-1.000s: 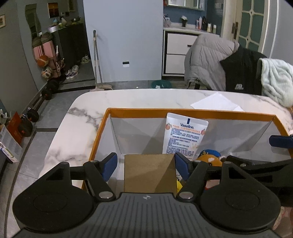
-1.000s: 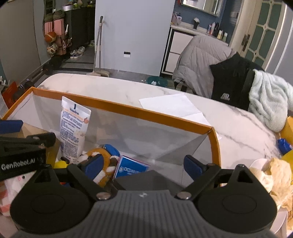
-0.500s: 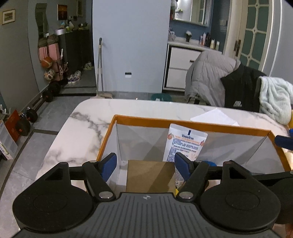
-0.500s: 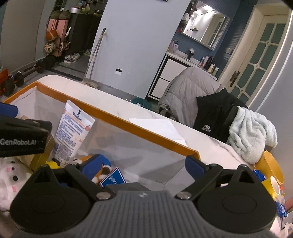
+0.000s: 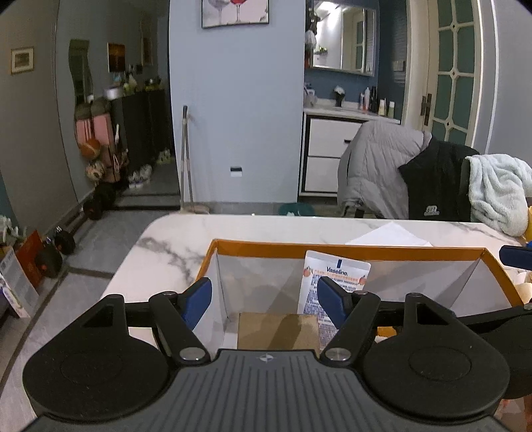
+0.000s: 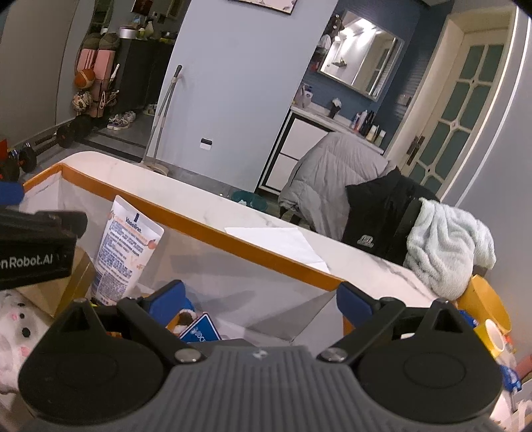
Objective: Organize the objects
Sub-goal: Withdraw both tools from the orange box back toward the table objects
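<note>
Both our tongs hang empty over the orange-rimmed bin (image 5: 349, 248): left gripper (image 5: 264, 300) partly spread above a brown cardboard box (image 5: 277, 330), right gripper (image 6: 261, 299) wide apart. The Vaseline tube (image 6: 128, 249) leans ahead-left of it.

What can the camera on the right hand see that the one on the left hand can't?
Only the right wrist view shows the white plush toy, the blue card and the yellow tape roll. Only the left wrist view shows the wine-glass picture on the wall. Both show the orange-rimmed bin, the Vaseline tube, the brown box and the white paper.
</note>
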Motion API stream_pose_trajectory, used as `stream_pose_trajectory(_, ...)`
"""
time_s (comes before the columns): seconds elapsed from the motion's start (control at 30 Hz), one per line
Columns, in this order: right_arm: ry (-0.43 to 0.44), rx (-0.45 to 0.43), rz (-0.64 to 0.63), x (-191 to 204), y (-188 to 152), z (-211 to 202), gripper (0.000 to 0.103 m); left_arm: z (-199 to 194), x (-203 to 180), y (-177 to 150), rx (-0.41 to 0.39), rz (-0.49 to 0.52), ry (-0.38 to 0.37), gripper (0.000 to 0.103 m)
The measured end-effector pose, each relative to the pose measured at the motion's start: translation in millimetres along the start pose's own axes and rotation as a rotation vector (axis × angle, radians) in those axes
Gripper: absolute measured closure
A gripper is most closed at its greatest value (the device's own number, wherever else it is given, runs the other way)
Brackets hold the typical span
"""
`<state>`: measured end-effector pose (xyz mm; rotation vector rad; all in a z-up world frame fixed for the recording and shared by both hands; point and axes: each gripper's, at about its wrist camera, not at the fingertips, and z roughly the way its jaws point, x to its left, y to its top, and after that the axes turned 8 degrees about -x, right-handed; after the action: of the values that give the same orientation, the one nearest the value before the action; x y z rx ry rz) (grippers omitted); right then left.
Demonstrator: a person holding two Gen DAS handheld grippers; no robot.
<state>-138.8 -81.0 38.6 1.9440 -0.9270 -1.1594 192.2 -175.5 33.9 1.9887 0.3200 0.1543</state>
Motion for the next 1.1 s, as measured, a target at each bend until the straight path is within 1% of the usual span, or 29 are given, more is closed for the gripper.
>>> stream_pose_trajectory(0.1, -0.002, -0.004, 0.000, -0.9, 0.4, -0.2, 0.005, -0.1, -1.6, 0.2, 0.001, 0.012, 0.003, 0.020)
stream_pose_trajectory(0.37, -0.003, -0.015, 0.016, -5.4, 0.4, -1.7, 0.005, -0.9, 4.3, -0.6, 0.007, -0.012, -0.001, 0.020)
stream_pose_trajectory(0.43, -0.007, -0.019, 0.015, -5.4, 0.2, -2.6, 0.005, -1.9, 4.0, -1.0, 0.007, -0.007, 0.002, 0.018)
stream_pose_trajectory(0.6, -0.006, -0.035, 0.034, -9.3, -1.2, -6.3, 0.005, -8.6, 1.9, -2.5, -0.029, 0.010, 0.009, 0.017)
stream_pose_trajectory(0.73, 0.004, -0.027, 0.053, -12.8, -1.8, -4.6, 0.004, -8.5, 1.0, -1.7, -0.029, 0.023, 0.008, 0.017)
stream_pose_trajectory(0.87, 0.005, -0.043, 0.071, -15.2, -1.0, -5.3, 0.003, -9.0, 2.1, -1.8, -0.039, 0.015, 0.009, 0.017)
stream_pose_trajectory(1.0, -0.001, -0.050, 0.103, -18.4, -2.3, -6.6, 0.003, -16.1, 1.2, -4.4, -0.090, 0.020, 0.032, 0.016)
stream_pose_trajectory(1.1, -0.004, -0.081, 0.158, -25.4, -4.6, -11.4, 0.003, -19.1, 0.7, -4.9, -0.106, 0.024, 0.034, 0.015)
